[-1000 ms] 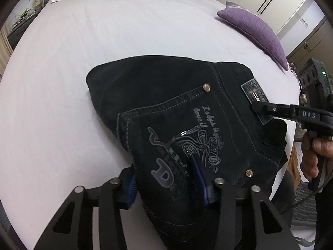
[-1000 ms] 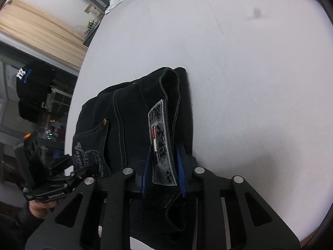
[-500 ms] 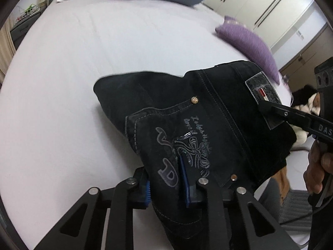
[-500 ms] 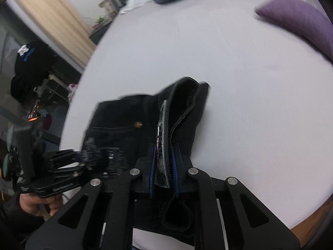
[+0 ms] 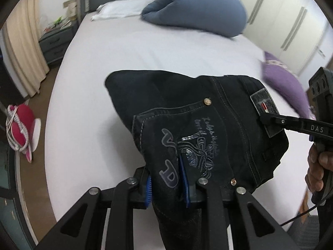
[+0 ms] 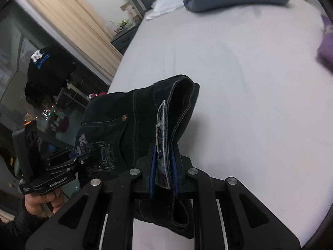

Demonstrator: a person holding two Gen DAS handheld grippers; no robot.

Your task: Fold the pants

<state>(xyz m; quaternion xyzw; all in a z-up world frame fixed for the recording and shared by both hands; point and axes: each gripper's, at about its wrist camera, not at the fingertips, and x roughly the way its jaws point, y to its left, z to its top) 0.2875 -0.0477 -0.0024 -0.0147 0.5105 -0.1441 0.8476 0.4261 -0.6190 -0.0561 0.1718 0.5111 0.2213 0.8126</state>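
The black jeans (image 5: 187,108) are folded into a bundle and hang lifted above the white bed (image 5: 100,87). My left gripper (image 5: 165,182) is shut on the back pocket with its printed design. In the right wrist view my right gripper (image 6: 163,166) is shut on the waistband at the grey label patch (image 6: 161,137), and the jeans (image 6: 133,120) drape to the left of it. Each gripper shows in the other's view: the right gripper (image 5: 264,119) bites the patch from the right, and the left gripper (image 6: 82,152) sits at the lower left, held by a hand (image 6: 41,202).
A blue-grey folded duvet (image 5: 197,6) and a white pillow (image 5: 122,10) lie at the head of the bed. A purple cushion (image 5: 285,81) sits at the bed's right edge. A nightstand (image 5: 56,41), a curtain and a red item (image 5: 19,125) on the floor stand left of the bed.
Both grippers have lifted the jeans off the bed and carried them toward its head. The left jaws closed tighter on the pocket; the pillows now appear closer.
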